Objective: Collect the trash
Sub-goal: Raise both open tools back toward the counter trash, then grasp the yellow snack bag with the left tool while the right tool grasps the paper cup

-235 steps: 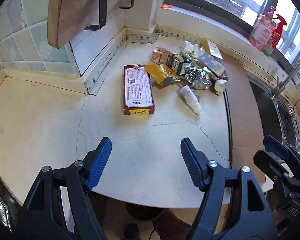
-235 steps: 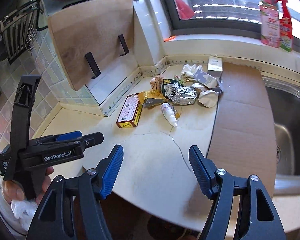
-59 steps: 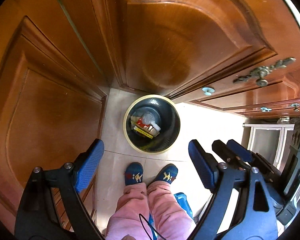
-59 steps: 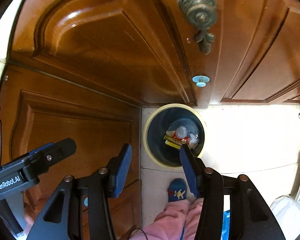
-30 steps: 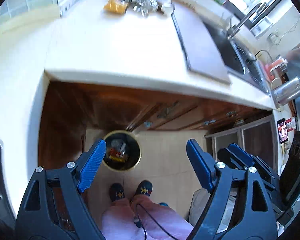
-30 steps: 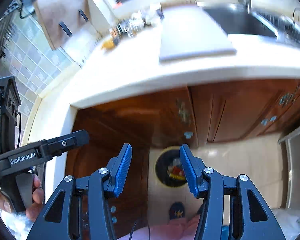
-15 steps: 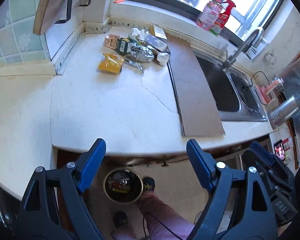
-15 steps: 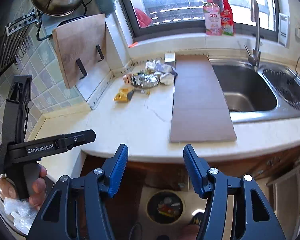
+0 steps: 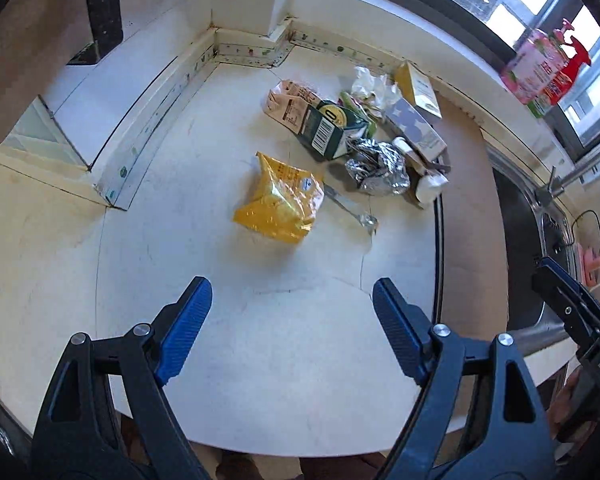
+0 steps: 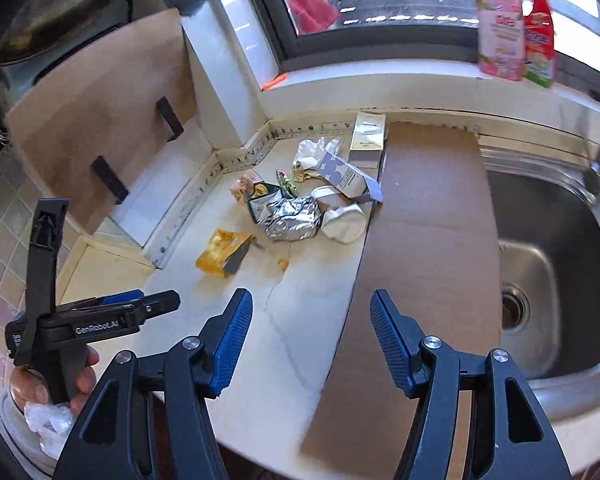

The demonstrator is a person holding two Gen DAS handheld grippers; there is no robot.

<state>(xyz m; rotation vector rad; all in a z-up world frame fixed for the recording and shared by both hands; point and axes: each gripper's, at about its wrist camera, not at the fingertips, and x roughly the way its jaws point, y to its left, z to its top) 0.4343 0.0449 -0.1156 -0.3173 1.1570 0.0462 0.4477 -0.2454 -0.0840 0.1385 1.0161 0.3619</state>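
While the left tongs (image 9: 288,312) are held wide and empty, the right tongs (image 10: 311,320) are opening, nothing between them. Mid-frame on the worktop (image 9: 260,344), a yellow packet (image 9: 280,204) is seen beside crumpled foil (image 9: 376,168).

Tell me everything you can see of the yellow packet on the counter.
The yellow packet is a crinkled, glossy foil-like pouch with a small round blue-and-white mark near its top. It lies flat on the pale counter, nearest of the trash pile. A thin clear strip lies at its right edge; contact is unclear. Neither claw touches it.
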